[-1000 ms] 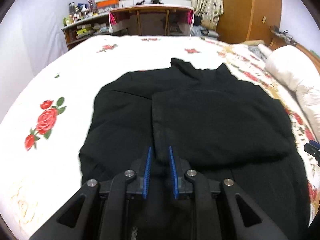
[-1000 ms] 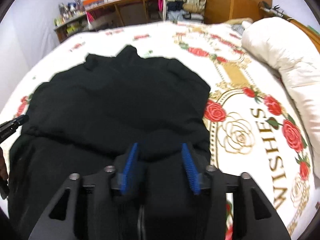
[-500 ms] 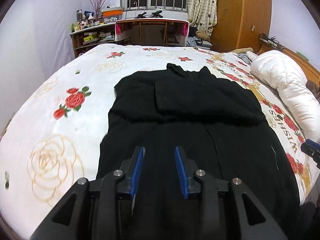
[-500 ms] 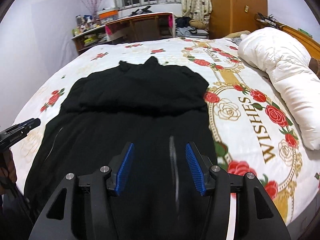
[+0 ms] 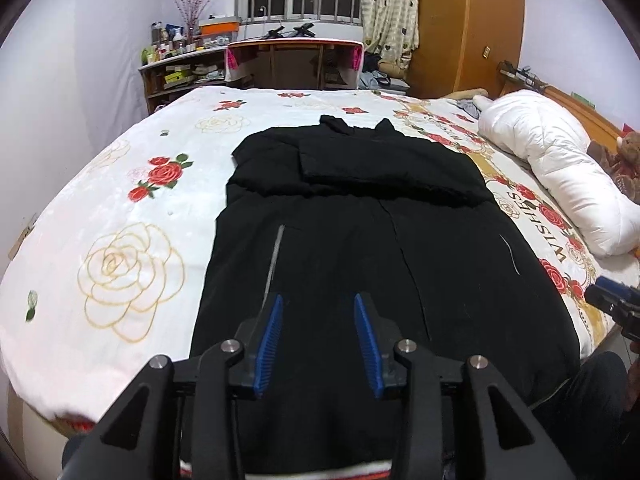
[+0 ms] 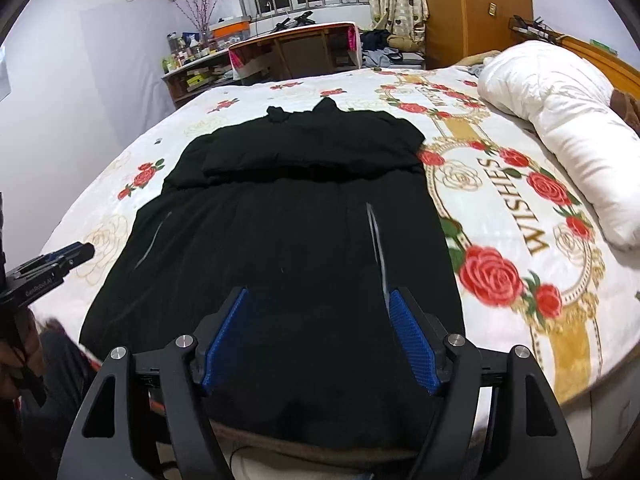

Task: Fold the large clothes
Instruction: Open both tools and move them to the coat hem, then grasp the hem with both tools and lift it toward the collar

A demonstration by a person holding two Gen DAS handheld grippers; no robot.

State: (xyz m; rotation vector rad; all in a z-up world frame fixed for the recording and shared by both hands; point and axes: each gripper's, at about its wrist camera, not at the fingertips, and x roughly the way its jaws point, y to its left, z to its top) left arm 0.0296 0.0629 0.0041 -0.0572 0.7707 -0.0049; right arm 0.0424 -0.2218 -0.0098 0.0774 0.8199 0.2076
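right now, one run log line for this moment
left gripper: open, empty | right gripper: open, empty | black garment: flat on bed, sleeves folded in

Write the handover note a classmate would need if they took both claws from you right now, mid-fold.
Left claw: open, empty, above the near hem.
Right claw: open, empty, also above the near end.
Black garment: flat on the floral bedspread, collar at the far end, sleeves folded across the chest.
Done: sleeve folds.
Left: probably grip the near hem with both claws and fold it toward the collar.
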